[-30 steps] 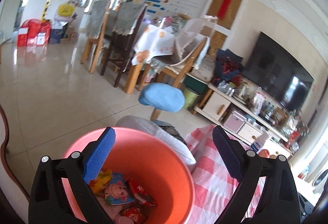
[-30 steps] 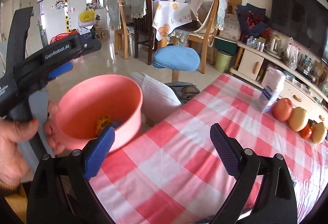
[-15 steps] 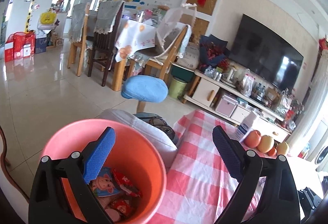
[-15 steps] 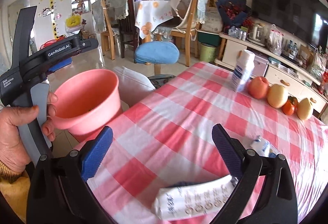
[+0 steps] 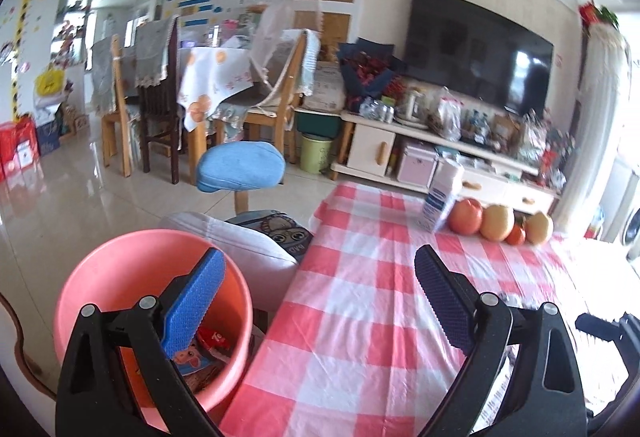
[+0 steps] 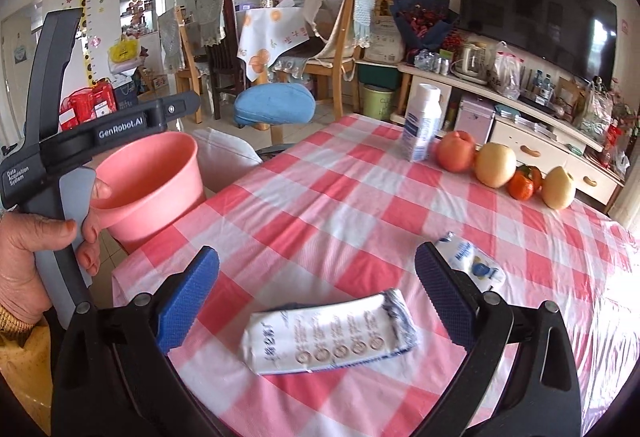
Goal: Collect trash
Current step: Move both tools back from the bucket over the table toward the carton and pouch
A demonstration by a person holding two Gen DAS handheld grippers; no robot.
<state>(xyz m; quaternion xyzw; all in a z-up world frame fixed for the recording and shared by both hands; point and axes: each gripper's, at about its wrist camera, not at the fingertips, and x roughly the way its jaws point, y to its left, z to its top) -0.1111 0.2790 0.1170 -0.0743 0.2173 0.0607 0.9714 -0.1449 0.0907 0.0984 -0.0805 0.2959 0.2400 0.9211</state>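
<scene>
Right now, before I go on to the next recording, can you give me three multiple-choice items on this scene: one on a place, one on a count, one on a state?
1. Where does the white crumpled wrapper with printed circles lie?
A. on the red-and-white checked tablecloth, in line between the fingers of the right gripper
B. inside the pink plastic bucket
C. on the floor

2. How many round fruits sit in the row beside the upright white bottle?
A. two
B. four
C. six

3. How does the right gripper stand?
A. shut on the wrapper
B. shut on nothing
C. open

Key: 1 A, the wrapper rests on the cloth between the blue pads. 2 B, four fruits line up by the bottle. 3 C, the pads stand wide apart and press on nothing.
</scene>
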